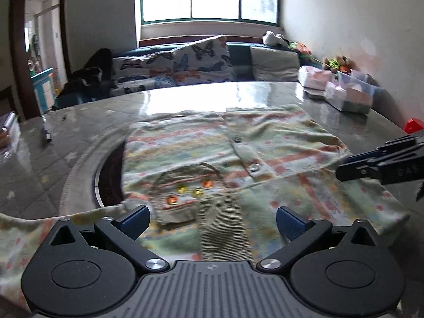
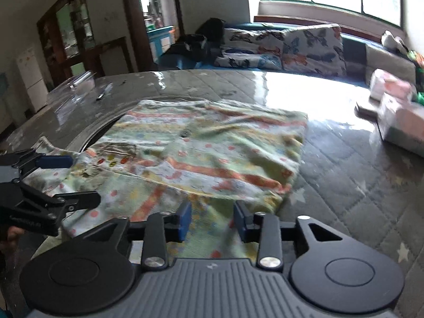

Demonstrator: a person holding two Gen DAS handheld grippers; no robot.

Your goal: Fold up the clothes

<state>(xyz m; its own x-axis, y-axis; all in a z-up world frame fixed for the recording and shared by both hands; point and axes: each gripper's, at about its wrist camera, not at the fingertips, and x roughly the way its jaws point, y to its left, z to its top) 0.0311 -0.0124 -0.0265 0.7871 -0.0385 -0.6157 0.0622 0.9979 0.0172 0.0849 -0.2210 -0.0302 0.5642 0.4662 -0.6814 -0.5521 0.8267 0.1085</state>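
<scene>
A patterned shirt (image 1: 238,159) lies on the table (image 1: 79,137) — left gripper (image 1: 212,224) spread wide, right gripper (image 2: 212,221) parted, neither pinching cloth.

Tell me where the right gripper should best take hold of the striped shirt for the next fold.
Probably the near edge of the striped shirt, right below the right gripper, coming down from the near side. The fabric lies flat on the table, and the open jaws already straddle that edge.
</scene>
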